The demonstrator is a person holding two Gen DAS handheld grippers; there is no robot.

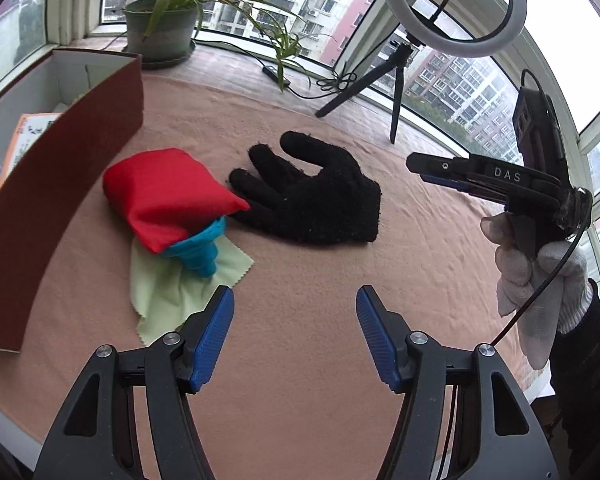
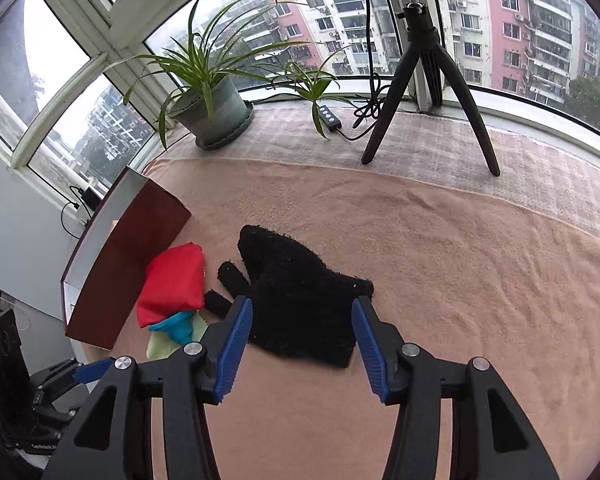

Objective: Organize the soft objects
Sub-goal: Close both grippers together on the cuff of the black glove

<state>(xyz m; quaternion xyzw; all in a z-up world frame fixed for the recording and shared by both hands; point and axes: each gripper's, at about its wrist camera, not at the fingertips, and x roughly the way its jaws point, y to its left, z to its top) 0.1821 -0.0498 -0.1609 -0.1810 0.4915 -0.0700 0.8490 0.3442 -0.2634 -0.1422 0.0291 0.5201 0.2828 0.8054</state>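
Observation:
A black knit glove [image 1: 312, 196] lies flat on the pink towel [image 1: 300, 360], fingers toward a red bean bag [image 1: 164, 196]. The bean bag rests on a blue ribbed funnel [image 1: 202, 252] and a pale green cloth [image 1: 168, 296]. My left gripper [image 1: 296, 292] hangs open above bare towel, nearer than the pile, with nothing between its pads. My right gripper [image 2: 302, 302] hovers open over the glove [image 2: 300, 312], clear of it. In the left wrist view the right gripper [image 1: 416, 166] shows side-on at the right, held by a white-gloved hand [image 1: 532, 276].
An open brown box [image 1: 60, 200] with white inside walls stands left of the pile. A potted plant [image 2: 216, 112], a black tripod [image 2: 424, 64] with a ring light [image 1: 452, 8] and a cable remote [image 2: 329, 117] stand by the window. The towel's near edge drops off at lower left.

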